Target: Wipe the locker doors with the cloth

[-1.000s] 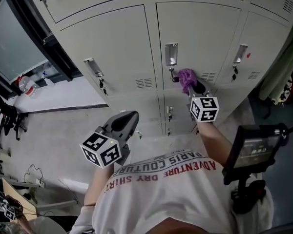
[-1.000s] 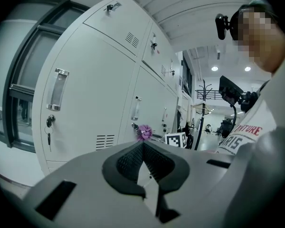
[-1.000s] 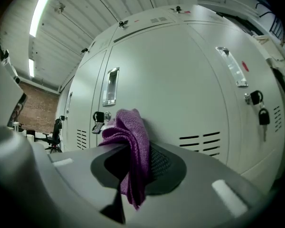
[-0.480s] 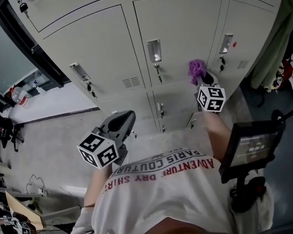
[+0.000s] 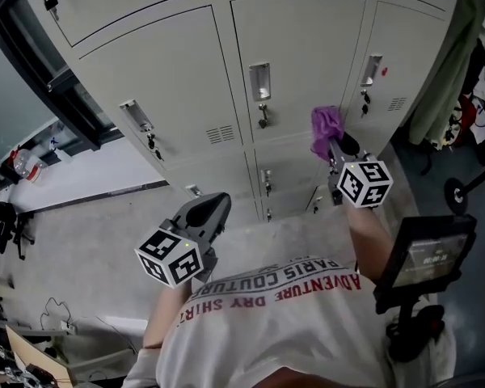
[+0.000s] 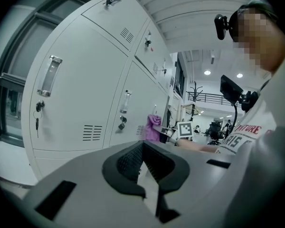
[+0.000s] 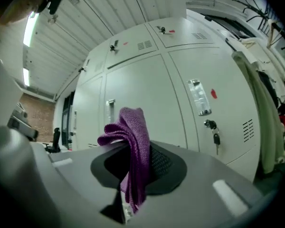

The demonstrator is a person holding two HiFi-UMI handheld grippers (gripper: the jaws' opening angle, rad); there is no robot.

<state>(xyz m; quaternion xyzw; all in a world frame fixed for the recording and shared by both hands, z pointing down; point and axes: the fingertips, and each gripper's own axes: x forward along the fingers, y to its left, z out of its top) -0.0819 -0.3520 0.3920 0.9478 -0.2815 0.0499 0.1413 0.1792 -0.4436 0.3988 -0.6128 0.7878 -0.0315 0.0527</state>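
Grey locker doors (image 5: pixel 307 47) fill the top of the head view. A purple cloth (image 5: pixel 326 128) sticks out of my right gripper (image 5: pixel 338 145), which is shut on it in front of the lower right part of the middle door, near the seam with the right door (image 5: pixel 396 63). In the right gripper view the folded cloth (image 7: pixel 135 141) is clamped between the jaws of the right gripper (image 7: pixel 133 153); whether it touches the door (image 7: pixel 147 99) I cannot tell. My left gripper (image 5: pixel 204 212) hangs low, away from the lockers. The left gripper (image 6: pixel 143 151) is shut and holds nothing.
Handles and keyed locks (image 5: pixel 263 120) stick out of the doors. A green garment (image 5: pixel 444 71) hangs at the right of the lockers. A screen on a stand (image 5: pixel 424 257) is beside my right arm. A dark window frame (image 5: pixel 56 95) borders the lockers on the left.
My right gripper has carried the cloth to the right across the middle door, away from its handle and towards the right door. The left gripper has stayed where it was.
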